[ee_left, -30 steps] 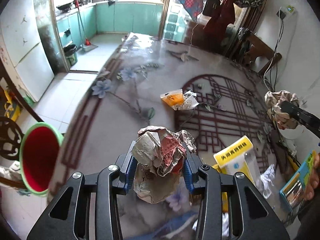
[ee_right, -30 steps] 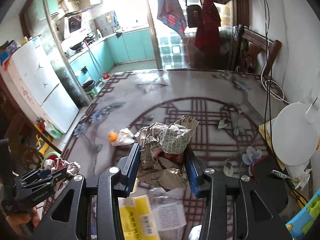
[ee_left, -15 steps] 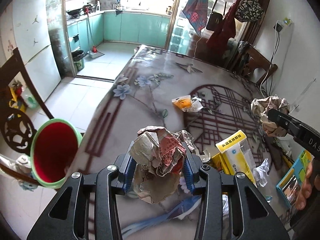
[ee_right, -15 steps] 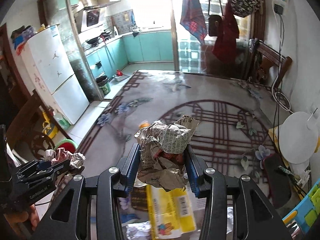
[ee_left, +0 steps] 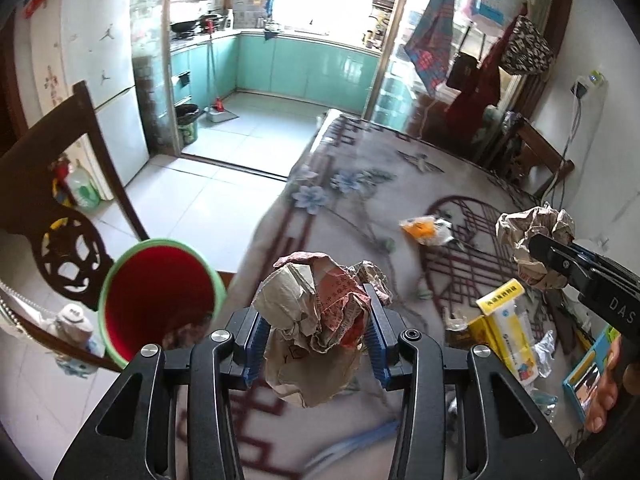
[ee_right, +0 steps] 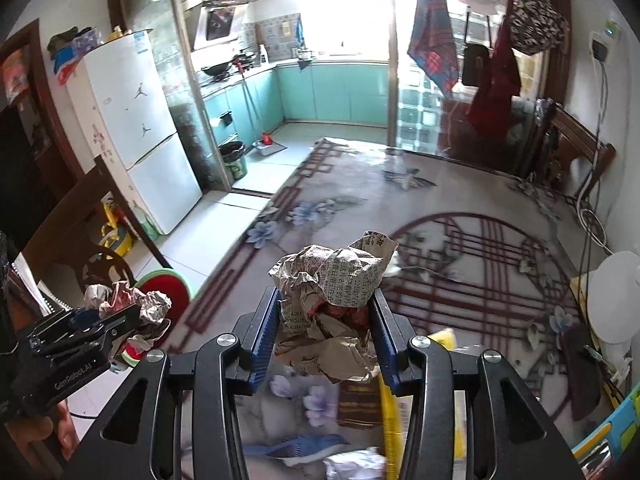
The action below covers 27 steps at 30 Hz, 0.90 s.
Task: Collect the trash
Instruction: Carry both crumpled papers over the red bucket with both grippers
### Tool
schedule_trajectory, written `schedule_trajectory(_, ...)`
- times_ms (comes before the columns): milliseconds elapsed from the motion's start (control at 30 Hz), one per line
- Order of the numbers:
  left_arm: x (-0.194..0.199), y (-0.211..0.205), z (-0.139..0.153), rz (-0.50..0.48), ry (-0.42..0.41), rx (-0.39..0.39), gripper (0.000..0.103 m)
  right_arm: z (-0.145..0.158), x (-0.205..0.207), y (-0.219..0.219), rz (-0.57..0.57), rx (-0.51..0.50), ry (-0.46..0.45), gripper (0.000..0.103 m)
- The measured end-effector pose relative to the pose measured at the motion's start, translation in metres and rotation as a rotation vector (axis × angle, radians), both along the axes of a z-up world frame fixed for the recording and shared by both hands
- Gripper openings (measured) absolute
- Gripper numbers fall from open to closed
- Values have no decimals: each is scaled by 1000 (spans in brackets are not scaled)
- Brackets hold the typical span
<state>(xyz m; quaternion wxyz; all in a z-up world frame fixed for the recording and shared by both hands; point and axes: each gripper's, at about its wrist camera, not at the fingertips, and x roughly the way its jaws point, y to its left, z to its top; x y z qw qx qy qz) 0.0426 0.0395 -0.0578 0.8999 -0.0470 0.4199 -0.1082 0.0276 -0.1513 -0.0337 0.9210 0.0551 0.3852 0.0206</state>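
Observation:
My left gripper (ee_left: pixel 316 340) is shut on a crumpled paper ball (ee_left: pixel 316 316) with red print, held over the table's left edge. Just left of it and lower stands a red bin with a green rim (ee_left: pixel 156 296) on the floor. My right gripper (ee_right: pixel 324 340) is shut on a crumpled newspaper ball (ee_right: pixel 332 288) above the table. That gripper and its paper also show at the right of the left wrist view as the right gripper (ee_left: pixel 536 252). The left gripper (ee_right: pixel 124 316) with its paper sits at the lower left of the right wrist view, in front of the bin (ee_right: pixel 170 292).
An orange and white wrapper (ee_left: pixel 426 230) lies mid-table. A yellow box (ee_left: pixel 506 320), clear plastic scraps and a blue packet (ee_left: pixel 592 380) crowd the table's near right. A dark wooden chair (ee_left: pixel 68 236) stands beside the bin. A white round lid (ee_right: pixel 614 292) sits far right.
Both grippers have pulled back and to the left with their paper balls. The red bin has come closer to the left gripper, and more floor and kitchen show.

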Motion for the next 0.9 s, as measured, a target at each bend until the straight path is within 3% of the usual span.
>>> schedule_trajectory(900,40,134,-17,45,33,12,40,-5,52,157,52,-21,35,43)
